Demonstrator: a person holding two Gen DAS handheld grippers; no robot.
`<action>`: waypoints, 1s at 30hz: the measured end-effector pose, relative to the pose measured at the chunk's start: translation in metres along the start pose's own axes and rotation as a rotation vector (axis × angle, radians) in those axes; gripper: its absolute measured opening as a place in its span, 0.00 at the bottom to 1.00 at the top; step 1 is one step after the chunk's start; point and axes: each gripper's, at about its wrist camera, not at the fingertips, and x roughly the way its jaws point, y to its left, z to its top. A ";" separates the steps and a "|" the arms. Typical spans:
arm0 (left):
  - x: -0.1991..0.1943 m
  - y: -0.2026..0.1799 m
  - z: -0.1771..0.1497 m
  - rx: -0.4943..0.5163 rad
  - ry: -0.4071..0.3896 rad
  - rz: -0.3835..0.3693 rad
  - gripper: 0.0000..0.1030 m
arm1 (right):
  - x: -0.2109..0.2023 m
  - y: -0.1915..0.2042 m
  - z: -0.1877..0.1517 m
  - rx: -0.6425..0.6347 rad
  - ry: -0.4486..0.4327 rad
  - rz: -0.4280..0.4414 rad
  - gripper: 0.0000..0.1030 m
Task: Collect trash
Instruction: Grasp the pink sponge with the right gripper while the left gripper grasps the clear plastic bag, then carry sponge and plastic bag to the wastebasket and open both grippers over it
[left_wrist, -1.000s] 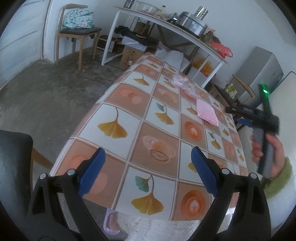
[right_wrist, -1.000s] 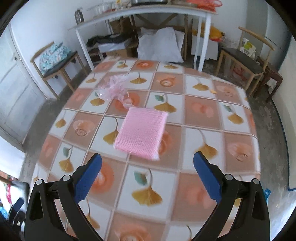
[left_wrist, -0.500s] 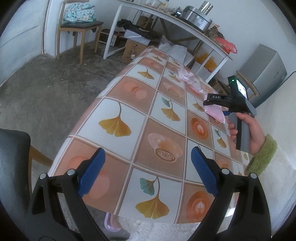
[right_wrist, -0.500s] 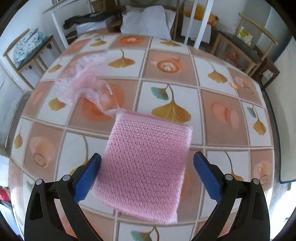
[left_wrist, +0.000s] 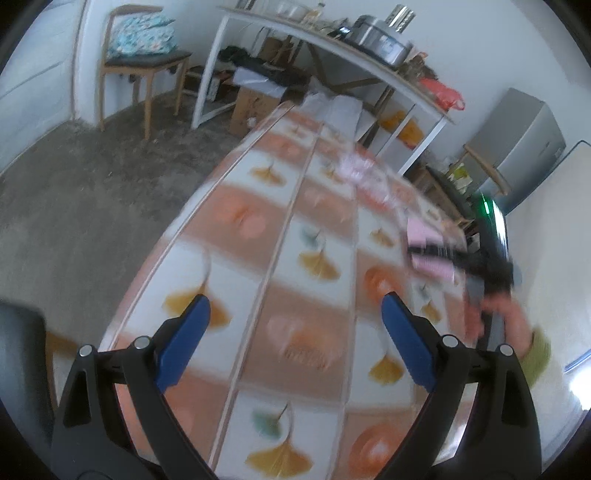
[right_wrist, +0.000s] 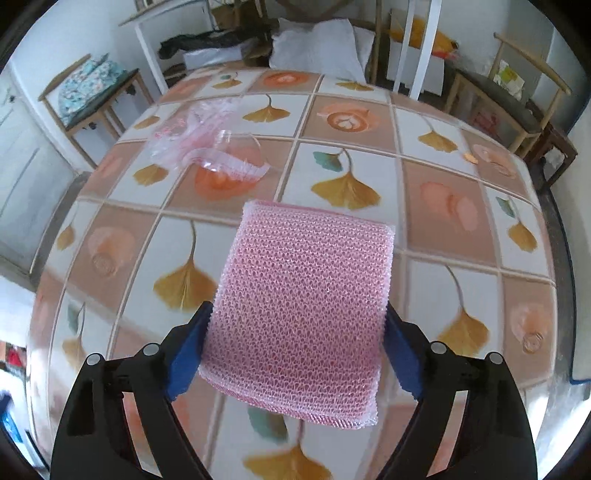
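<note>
The right hand-held gripper (right_wrist: 295, 350) is closing around the pink square mesh foam pad (right_wrist: 306, 295); squeeze its side edges evenly, while the left hand-held gripper (left_wrist: 295, 343) hangs open.

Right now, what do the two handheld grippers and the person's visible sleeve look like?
Both grippers have black plastic arms with silver rivets and blue finger pads: the left gripper and the right gripper look identical. Seen from the left wrist camera, the right tool has a black body, a grey handle and a green light. The hand holding it wears a fuzzy green sleeve.
</note>
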 end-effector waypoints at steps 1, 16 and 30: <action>0.004 -0.004 0.009 0.002 0.002 -0.022 0.87 | -0.004 -0.003 -0.004 -0.004 -0.005 0.007 0.81; 0.222 -0.099 0.166 0.194 0.110 -0.063 0.86 | -0.075 -0.058 -0.053 -0.004 -0.115 0.078 0.81; 0.278 -0.130 0.134 0.357 0.239 0.126 0.10 | -0.096 -0.085 -0.073 0.034 -0.143 0.071 0.81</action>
